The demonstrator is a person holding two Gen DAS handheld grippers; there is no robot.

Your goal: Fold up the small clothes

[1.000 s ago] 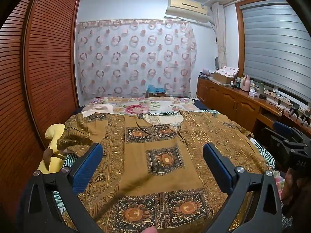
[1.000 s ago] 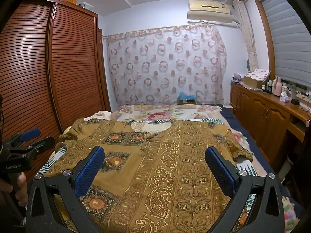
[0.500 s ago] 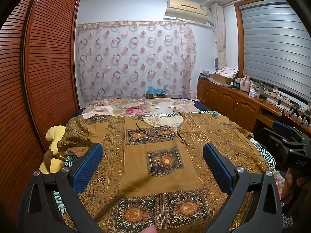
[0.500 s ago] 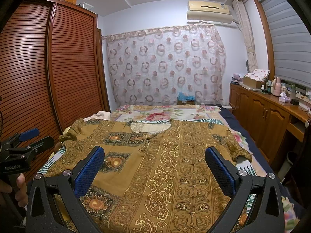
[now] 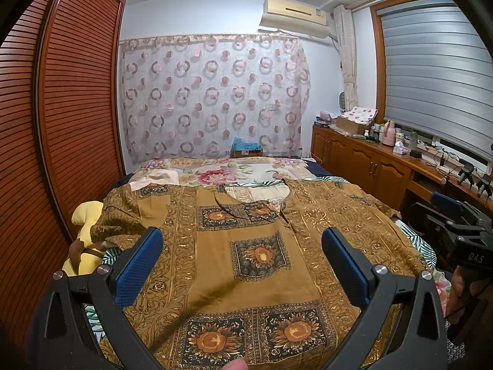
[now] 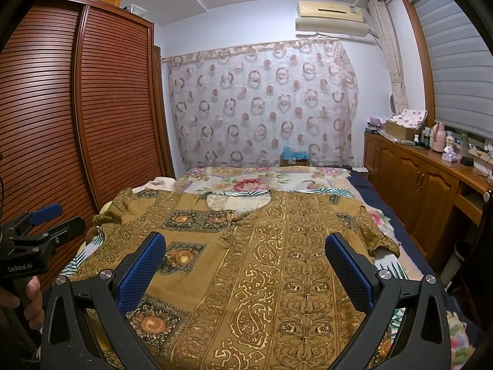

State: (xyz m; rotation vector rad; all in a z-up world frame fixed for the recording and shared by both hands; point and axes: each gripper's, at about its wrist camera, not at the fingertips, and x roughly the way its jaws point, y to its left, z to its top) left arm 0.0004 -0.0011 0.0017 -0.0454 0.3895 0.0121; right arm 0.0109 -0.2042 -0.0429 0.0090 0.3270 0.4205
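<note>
Reading off the gear first: the right gripper (image 5: 443, 212), showing at the edge of the left wrist view, is wearing "DAS" on its black body, and the left gripper (image 6: 46, 219), seen from the right wrist view, is carrying "CenRobot.AI". Both tools are hovering over a bed (image 6: 382, 212) dressed in a floral sheet (image 6: 277, 182), inside a bedroom where a slatted wooden wardrobe (image 6: 92, 117) is filling one wall, a sheer curtain with ring patterns (image 6: 262, 104) is hanging at the far end under an air conditioner (image 6: 329, 18), and a wooden sideboard (image 6: 409, 175) cluttered with bottles and boxes is running beneath grey blinds (image 5: 431, 86). A mustard-brown shirt (image 5: 246, 240) printed with sunflower squares and gold paisley bands is lying spread flat across the bed, neckline toward the curtain, short sleeves out to each side, directly ahead of both grippers. A yellow plush toy (image 5: 83, 234) is sitting beside its sleeve near the wardrobe. Both pairs of blue-padded jaws are standing wide apart, gripping nothing
</note>
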